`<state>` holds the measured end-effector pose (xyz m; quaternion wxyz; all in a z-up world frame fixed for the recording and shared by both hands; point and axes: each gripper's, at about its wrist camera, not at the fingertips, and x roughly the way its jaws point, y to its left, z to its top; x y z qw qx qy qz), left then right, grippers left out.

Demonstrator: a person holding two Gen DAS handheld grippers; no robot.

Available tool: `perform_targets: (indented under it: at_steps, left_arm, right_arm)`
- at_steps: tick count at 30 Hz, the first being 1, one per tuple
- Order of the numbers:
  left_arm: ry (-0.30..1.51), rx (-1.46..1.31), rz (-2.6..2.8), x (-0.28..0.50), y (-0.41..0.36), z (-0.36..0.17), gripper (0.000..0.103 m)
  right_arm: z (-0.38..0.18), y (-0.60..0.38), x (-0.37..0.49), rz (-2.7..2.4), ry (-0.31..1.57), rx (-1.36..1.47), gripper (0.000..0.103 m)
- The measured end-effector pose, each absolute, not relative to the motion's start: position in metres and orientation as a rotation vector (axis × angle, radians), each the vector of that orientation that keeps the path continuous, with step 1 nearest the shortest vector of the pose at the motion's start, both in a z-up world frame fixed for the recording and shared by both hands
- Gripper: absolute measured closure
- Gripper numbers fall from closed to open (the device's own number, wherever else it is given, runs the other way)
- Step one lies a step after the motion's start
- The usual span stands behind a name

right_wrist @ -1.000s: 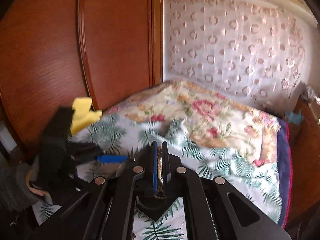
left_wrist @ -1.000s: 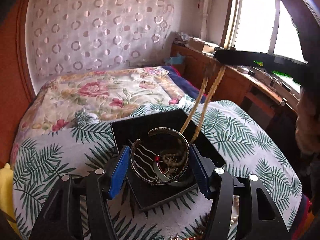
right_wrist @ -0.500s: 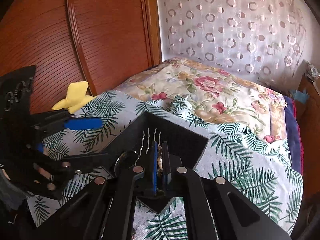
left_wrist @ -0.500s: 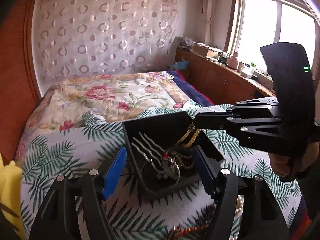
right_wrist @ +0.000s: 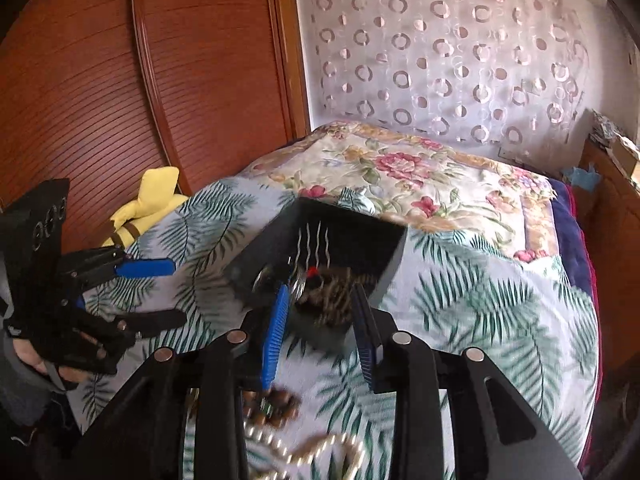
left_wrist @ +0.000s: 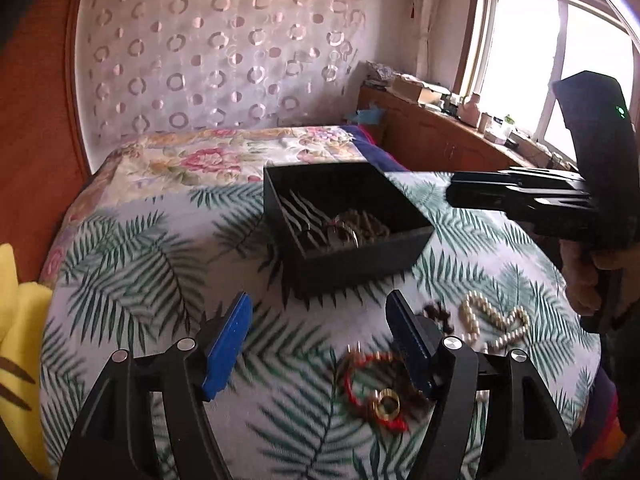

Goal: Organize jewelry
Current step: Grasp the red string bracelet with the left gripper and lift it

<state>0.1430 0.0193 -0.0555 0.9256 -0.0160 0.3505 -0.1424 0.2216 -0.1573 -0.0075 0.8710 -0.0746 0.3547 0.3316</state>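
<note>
one pearl necklace [left_wrist: 494, 322] beside left claw [left_wrist: 320, 340]

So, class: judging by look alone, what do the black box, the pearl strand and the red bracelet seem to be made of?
Black box: probably plastic, matte; its thin straight walls show no shine.
Pearl strand: pearl or imitation beads, glossy cream; which, the look leaves open.
Red bracelet: apparently woven cord, dull; it carries a shiny ring, likely gold-toned metal.
</note>
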Motion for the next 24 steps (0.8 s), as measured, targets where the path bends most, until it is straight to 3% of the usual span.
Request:
perform_targets:
  at_steps: [3, 7, 12, 24]
  left_arm:
    - [0.731, -0.029, -0.291, 0.133, 0.020, -0.063, 0.040]
    - [0.769, -0.039, -0.312, 0.125, 0.022, -0.074, 0.064]
    - [0.821, -0.034, -0.336, 0.125, 0.019, -0.087, 0.078]
    - [0.882, 0.038, -0.342, 0.141, -0.002, -0.099, 0.082]
  right_arm:
    - [-0.019, -0.164, 0.203, 0.682, 0.760, -0.157, 0.068]
    - [-0.040, -0.172, 0.178, 0.663, 0.792, -0.154, 0.068]
    - [-0.064, -0.183, 0.154, 0.632, 0.824, -0.128, 0.068]
    - [-0.091, -0.196, 0.118, 0.605, 0.841, -0.064, 0.068]
